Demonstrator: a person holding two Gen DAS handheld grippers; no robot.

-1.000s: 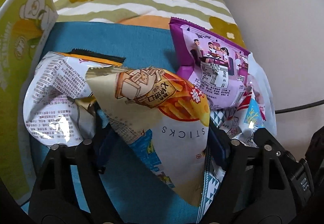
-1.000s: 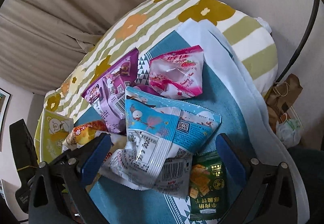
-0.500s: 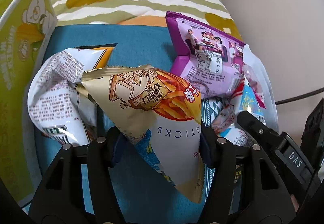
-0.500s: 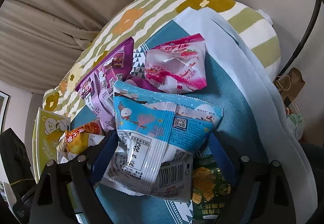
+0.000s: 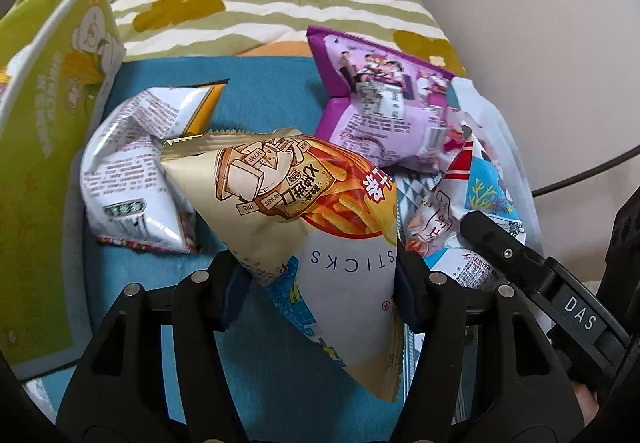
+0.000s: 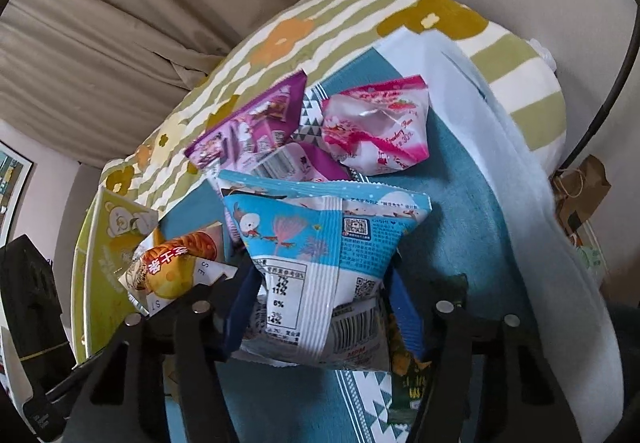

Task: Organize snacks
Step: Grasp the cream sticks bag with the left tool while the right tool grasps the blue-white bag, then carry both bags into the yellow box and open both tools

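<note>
My left gripper (image 5: 320, 289) is shut on a beige and orange potato-sticks bag (image 5: 304, 211), holding it just above the blue cloth (image 5: 260, 91). My right gripper (image 6: 320, 307) is shut on a light-blue and white snack bag (image 6: 320, 243). The sticks bag also shows in the right wrist view (image 6: 172, 271), at the left. The blue bag shows in the left wrist view (image 5: 480, 203), with the right gripper's black finger over it. A purple bag (image 5: 384, 99) and a white and orange bag (image 5: 136, 171) lie on the cloth. A pink strawberry bag (image 6: 376, 127) lies farther back.
A green cardboard box with a bear print (image 5: 44, 147) stands open at the left. A green cracker packet (image 6: 408, 379) lies under the right gripper. A striped flowered quilt (image 5: 260, 3) lies behind the cloth. A brown paper bag (image 6: 580, 195) stands on the floor at the right.
Both grippers have closed in on their bags: the left jaws now pinch the sticks bag, the right jaws pinch the blue bag. Both bags sit slightly higher and nearer the cameras.
</note>
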